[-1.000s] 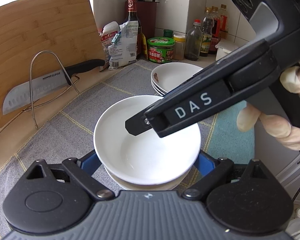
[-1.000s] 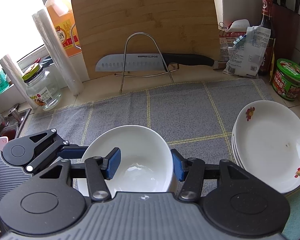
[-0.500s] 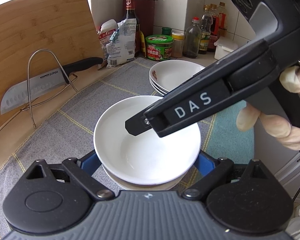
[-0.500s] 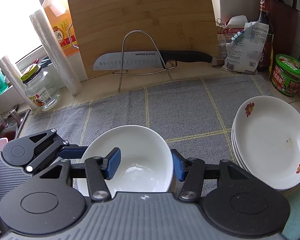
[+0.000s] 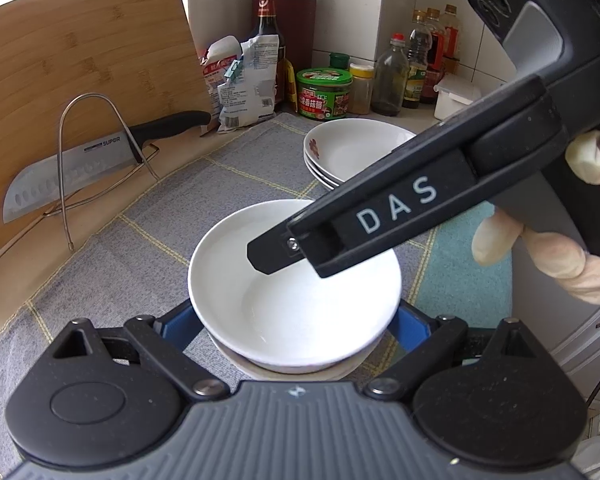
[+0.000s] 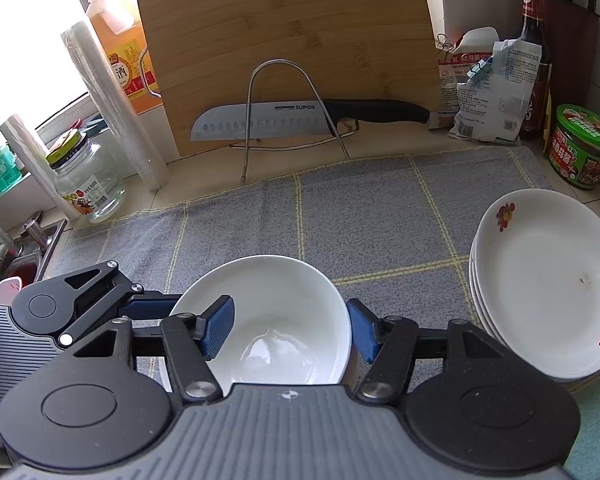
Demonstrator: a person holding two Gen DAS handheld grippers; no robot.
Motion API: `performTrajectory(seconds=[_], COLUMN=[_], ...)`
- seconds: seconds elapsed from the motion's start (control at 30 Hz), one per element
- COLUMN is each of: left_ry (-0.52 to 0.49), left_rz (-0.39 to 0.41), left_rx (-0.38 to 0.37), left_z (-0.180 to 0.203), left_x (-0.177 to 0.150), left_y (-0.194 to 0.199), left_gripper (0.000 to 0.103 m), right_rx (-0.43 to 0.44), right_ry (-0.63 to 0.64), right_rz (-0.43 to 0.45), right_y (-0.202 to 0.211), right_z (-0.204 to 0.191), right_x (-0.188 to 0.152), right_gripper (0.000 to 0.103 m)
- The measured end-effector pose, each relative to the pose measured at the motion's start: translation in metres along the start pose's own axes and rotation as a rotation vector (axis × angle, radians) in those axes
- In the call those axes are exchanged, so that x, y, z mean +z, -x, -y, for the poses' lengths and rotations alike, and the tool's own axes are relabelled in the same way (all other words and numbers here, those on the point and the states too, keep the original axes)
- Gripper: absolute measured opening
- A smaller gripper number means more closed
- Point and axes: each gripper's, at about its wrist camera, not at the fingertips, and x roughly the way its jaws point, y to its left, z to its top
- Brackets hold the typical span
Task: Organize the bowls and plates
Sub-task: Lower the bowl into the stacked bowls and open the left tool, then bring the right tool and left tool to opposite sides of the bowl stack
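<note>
stage: late, bowl being released | right gripper (image 6: 290, 328) fingers just spreading off white bowl (image 6: 266, 320), now nested on lower bowl (image 5: 292, 368) | left gripper (image 5: 296, 322) fingers spread, flanking it | plate stack (image 6: 548, 284) right of fingers, done

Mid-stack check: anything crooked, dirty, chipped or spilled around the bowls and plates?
One thing: a small dark speck on the top plate of the flowered stack, right of the white bowl; too small to tell dirt from a chip. That bowl sits evenly in the lower bowl. Nothing spilled.
</note>
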Motion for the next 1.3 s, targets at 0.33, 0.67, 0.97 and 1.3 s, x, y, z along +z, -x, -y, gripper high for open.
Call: performTrajectory(seconds=[0.33, 0.67, 0.97, 1.3], left_ry=[-0.02, 0.046, 0.05, 0.054], left_rz=[0.032, 0.131, 0.082, -0.026], left_rx=[0.027, 0.067, 0.052, 0.012], left_z=[0.0, -0.014, -0.026, -0.027], left_x=[-0.003, -0.015, -0.047, -0.08], left_y=[0.017, 0.039, 0.043, 0.018], left_gripper=[0.101, 0.102, 0.102, 0.102], right_rx=[0.007, -0.023, -0.072, -0.155], right_ry=[0.0, 0.036, 0.069, 0.096], right_rz=[0.046, 0.088, 0.161, 0.139], right_y=[0.011, 0.02, 0.049, 0.068], right_z=[0.001, -0.004, -0.012, -0.027], right_x=[0.002, -0.004, -0.027, -0.064], right_gripper=[0.098, 0.102, 0.103, 0.103])
